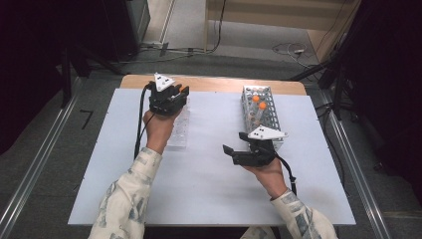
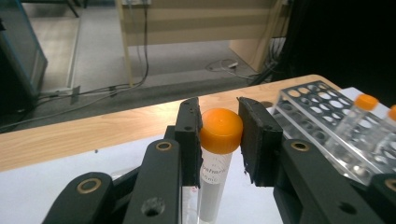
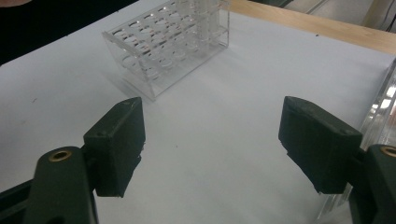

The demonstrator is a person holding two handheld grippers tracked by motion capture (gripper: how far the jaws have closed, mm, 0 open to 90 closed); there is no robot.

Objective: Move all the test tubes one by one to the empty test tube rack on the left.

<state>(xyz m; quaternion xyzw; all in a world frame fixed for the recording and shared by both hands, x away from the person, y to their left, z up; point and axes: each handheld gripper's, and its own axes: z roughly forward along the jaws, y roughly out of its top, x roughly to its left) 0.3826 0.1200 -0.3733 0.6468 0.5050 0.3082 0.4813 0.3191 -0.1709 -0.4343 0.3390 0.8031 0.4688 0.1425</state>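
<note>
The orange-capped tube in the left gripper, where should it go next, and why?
Probably across to the grey rack, lowered into a free hole. The left gripper is shut on the orange-capped tube, and that rack already holds two like it; the right gripper waits open.

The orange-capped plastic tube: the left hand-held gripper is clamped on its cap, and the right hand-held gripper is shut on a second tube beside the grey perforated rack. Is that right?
Not quite. The left hand-held gripper does clamp the cap of the orange-capped plastic tube, but the right hand-held gripper holds nothing: the right gripper view shows its jaws wide open over the bare white table sheet. It does sit beside the grey perforated rack.
</note>
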